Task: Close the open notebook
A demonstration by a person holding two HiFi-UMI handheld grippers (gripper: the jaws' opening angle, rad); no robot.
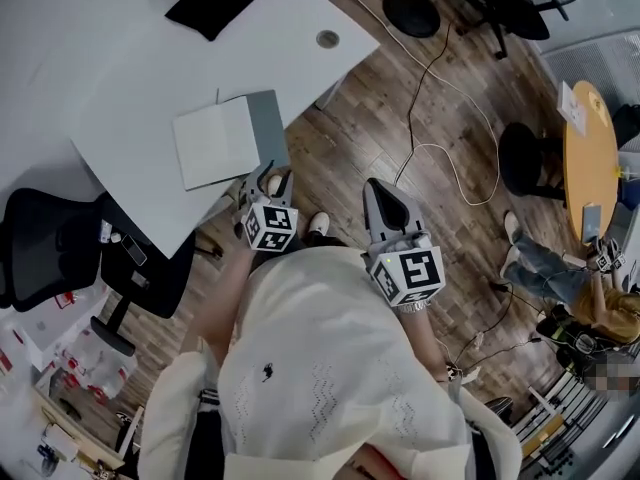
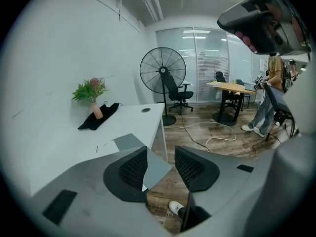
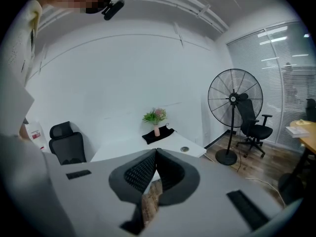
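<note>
A notebook [image 1: 215, 143] lies open on the white desk [image 1: 150, 78], near the edge closest to the person, white page up and grey cover [image 1: 268, 128] spread flat to the right. The left gripper [image 1: 268, 180] hangs just off that cover's near corner, fingers apart with nothing pressed between them. The corner shows through the gap in its own view, apparently lined up to catch the cover and fold it over. The right gripper [image 1: 375, 186] waits over the wooden floor, well clear of the desk, fingers together and empty – likely a spare hand, since one cover needs one gripper – and the closing itself is not yet begun
</note>
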